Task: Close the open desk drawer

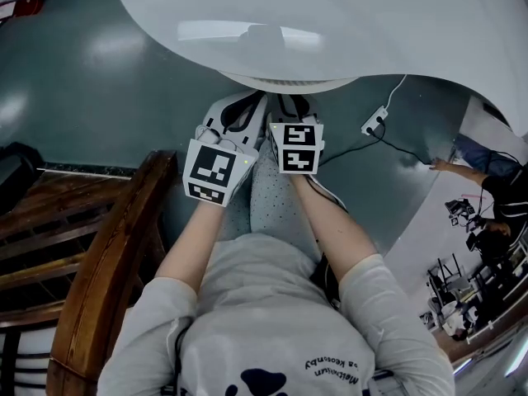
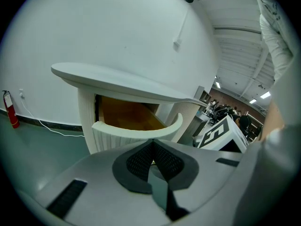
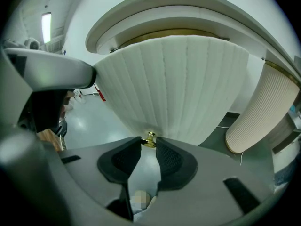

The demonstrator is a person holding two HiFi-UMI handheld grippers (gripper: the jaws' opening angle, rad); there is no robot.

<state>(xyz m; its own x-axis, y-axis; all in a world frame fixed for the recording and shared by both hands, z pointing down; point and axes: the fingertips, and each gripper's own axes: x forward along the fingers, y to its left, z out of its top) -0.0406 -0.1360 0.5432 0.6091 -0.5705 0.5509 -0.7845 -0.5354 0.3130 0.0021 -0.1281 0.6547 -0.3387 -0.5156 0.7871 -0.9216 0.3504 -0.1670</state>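
Observation:
The white round desk (image 1: 330,23) has a curved ribbed drawer (image 2: 136,128) standing open, its wooden inside (image 2: 127,114) showing in the left gripper view. In the right gripper view the ribbed drawer front (image 3: 178,88) fills the frame, with a small brass knob (image 3: 149,139) at its lower edge. My right gripper (image 3: 149,142) is shut on that knob, the pads touching it on both sides. My left gripper (image 2: 153,144) is shut with nothing between its pads, just short of the drawer. In the head view only the two marker cubes, left (image 1: 216,172) and right (image 1: 297,147), show below the desk edge.
A dark wooden chair (image 1: 107,254) stands close at the left. A power strip with its cable (image 1: 375,120) lies on the floor to the right. A ribbed desk leg (image 3: 263,112) is right of the drawer. A fire extinguisher (image 2: 10,109) stands by the wall.

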